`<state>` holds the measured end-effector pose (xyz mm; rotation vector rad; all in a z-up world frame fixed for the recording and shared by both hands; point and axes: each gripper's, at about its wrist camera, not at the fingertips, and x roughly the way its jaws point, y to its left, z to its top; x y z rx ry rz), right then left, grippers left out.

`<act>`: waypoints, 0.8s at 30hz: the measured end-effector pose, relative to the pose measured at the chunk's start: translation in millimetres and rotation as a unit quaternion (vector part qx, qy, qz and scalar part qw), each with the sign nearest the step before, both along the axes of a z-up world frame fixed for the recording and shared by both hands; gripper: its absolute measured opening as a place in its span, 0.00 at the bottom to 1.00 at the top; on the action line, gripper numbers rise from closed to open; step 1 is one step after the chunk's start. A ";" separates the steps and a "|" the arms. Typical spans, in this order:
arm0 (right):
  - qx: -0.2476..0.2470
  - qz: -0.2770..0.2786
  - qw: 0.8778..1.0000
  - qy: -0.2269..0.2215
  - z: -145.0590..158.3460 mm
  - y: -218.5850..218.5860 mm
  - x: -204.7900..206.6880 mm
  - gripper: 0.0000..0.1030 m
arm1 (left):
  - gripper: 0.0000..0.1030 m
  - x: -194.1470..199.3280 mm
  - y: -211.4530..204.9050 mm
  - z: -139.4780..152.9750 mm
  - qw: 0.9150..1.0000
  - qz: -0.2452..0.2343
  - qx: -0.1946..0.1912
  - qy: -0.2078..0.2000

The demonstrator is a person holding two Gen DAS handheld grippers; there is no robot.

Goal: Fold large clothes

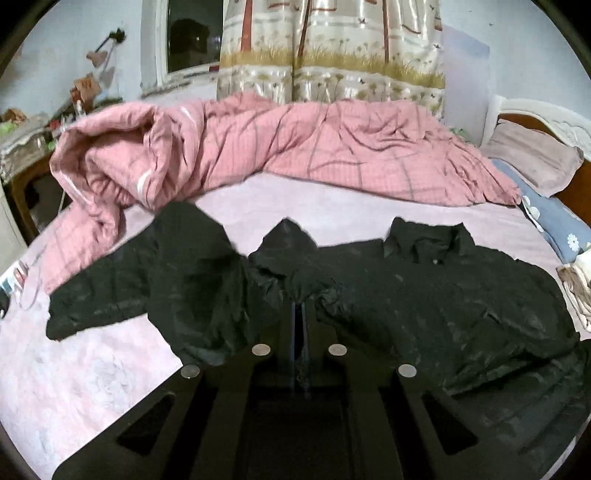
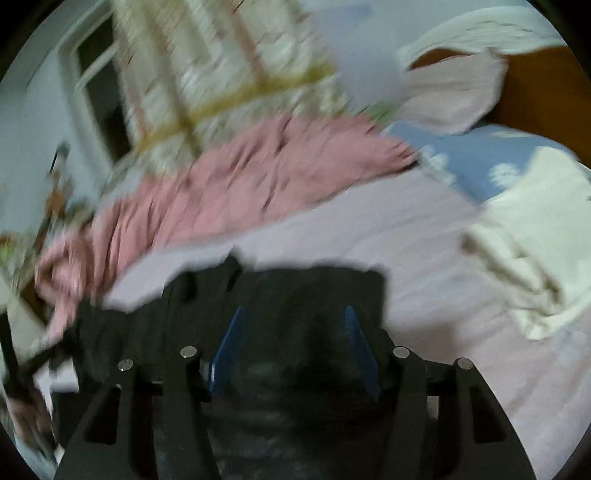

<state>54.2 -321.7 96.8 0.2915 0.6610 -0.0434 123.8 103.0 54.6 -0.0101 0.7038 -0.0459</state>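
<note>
While my left gripper (image 1: 300, 295) pinches a bunched fold of the black shirt (image 1: 424, 295) at frame centre, jaws closed on cloth, the garment sprawls across the pink sheet (image 1: 92, 369), pink quilt (image 1: 277, 147) above. Right wrist view, blurred: my right gripper (image 2: 293, 321) stands wide, blue pads (image 2: 360, 350) apart over the shirt at lower centre.

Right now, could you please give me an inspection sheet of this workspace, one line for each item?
Surface: bed with pale pink sheet, wrinkled.
Job's things: black shirt spread on the bed, collar toward the far side.
Clutter: pink quilt bunched behind; blue pillow; cream cloth at right.
Grippers: left gripper shut on shirt fabric; right gripper jaws open, over the shirt; view blurred.
Cables: nothing seen.
Surroundings: curtain, window, headboard.
</note>
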 end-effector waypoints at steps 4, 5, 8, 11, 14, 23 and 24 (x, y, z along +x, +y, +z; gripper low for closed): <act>-0.041 0.064 0.994 0.082 -34.1 41.9 26.9 0.58 | 0.03 2.3 -6.8 -11.0 1.000 0.007 0.021 0.009; -0.051 0.075 0.990 0.105 -44.4 50.5 33.0 0.58 | 0.03 2.6 -7.9 -13.5 1.000 0.006 0.022 0.011; -0.091 0.044 0.981 0.163 -70.0 56.6 47.5 0.58 | 0.03 7.2 -15.3 -17.6 0.999 -0.007 0.032 0.010; -0.061 -0.003 0.979 0.196 -83.6 34.1 55.6 0.57 | 0.03 9.2 -22.2 -21.3 0.999 -0.020 0.047 0.013; -0.055 -0.051 0.979 0.191 -82.2 14.1 57.2 0.57 | 0.03 10.7 -27.8 -25.3 0.998 -0.026 0.053 0.015; -0.057 -0.086 0.981 0.166 -72.3 -16.8 41.0 0.57 | 0.53 5.6 -4.2 -15.2 1.000 -0.012 -0.016 -0.005; -0.057 -0.086 0.983 0.152 -66.4 -17.8 36.9 0.57 | 0.55 2.0 4.8 -9.5 1.000 -0.002 -0.026 -0.015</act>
